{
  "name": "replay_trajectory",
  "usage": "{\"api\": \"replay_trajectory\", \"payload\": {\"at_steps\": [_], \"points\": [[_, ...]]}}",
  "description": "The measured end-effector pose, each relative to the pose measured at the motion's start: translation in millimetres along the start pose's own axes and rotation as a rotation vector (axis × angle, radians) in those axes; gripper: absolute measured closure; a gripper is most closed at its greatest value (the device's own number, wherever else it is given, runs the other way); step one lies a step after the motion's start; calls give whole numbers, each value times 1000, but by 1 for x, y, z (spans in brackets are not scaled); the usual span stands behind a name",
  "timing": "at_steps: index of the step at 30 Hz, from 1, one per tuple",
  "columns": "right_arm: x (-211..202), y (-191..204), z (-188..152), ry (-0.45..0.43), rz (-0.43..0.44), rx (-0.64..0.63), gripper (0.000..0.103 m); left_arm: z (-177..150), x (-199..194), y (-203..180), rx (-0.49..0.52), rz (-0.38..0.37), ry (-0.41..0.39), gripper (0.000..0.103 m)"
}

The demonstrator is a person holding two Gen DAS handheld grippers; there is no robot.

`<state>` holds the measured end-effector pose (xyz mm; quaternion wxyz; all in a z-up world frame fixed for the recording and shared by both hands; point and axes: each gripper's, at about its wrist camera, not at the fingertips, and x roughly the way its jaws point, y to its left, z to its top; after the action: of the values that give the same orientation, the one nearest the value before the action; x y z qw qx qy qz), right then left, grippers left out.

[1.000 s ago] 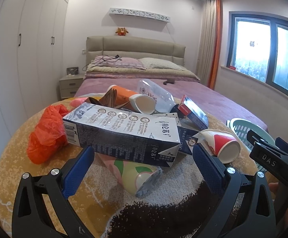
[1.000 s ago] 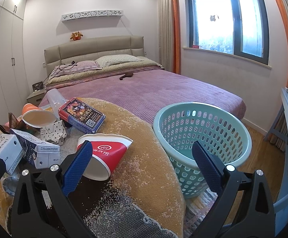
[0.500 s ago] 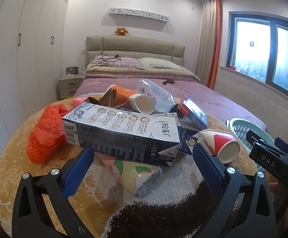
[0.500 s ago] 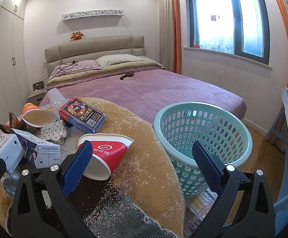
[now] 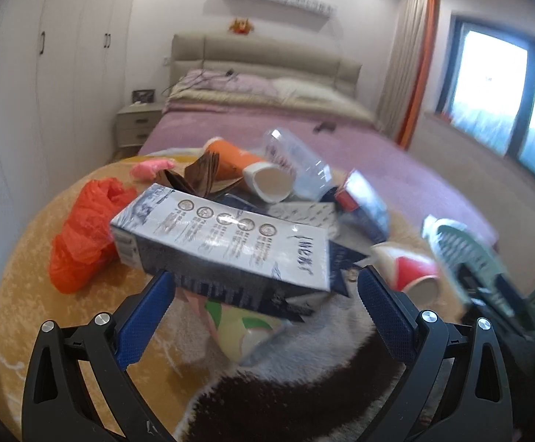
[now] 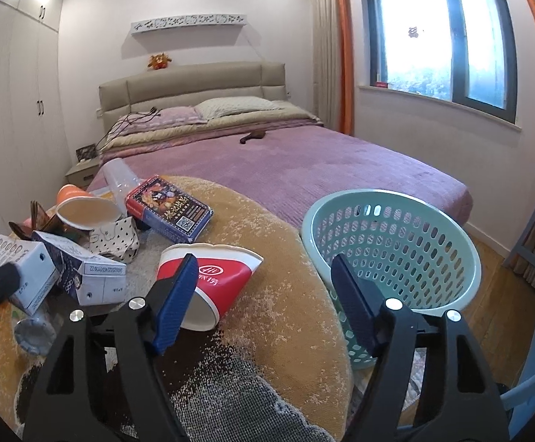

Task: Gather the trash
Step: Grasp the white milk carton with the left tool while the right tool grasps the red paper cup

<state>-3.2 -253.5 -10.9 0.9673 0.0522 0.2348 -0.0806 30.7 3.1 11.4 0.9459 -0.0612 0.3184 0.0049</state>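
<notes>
Both left fingers stand spread wide, gripping nothing, with the milk carton just beyond them on my round rug. Right of that, my right gripper is also released; its left finger overlaps the tipped red paper cup, perhaps touching. Farthest right stands the green basket.

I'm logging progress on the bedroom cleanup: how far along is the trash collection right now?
Barely begun. Done: nothing shows inside the green basket. In hand: nothing; the left gripper is open with the milk carton between its fingers, and the right gripper is open by the red paper cup. Left: those, plus the orange bag, orange cup, plastic bottle and printed box.
</notes>
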Motion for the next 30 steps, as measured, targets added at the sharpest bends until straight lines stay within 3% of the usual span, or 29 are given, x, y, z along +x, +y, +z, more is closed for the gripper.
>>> {"api": "replay_trajectory", "payload": {"at_steps": [2, 8, 15, 22, 25, 27, 30], "points": [[4, 0, 3, 36, 40, -12, 33, 3, 10, -6, 38, 39, 23, 10], [24, 2, 9, 163, 130, -3, 33, 0, 15, 3, 34, 34, 44, 19], [33, 12, 9, 216, 180, 5, 32, -2, -9, 62, -74, 90, 15, 19], [38, 22, 3, 257, 193, -12, 32, -12, -33, 117, -154, 121, 49, 19], [38, 23, 1, 266, 194, -15, 32, -15, -42, 127, -154, 72, 68, 19], [37, 24, 1, 269, 197, -18, 32, -18, -45, 132, -176, 1, 96, 16], [34, 24, 0, 265, 191, -20, 30, -17, -42, 142, -264, -64, 102, 13]]}}
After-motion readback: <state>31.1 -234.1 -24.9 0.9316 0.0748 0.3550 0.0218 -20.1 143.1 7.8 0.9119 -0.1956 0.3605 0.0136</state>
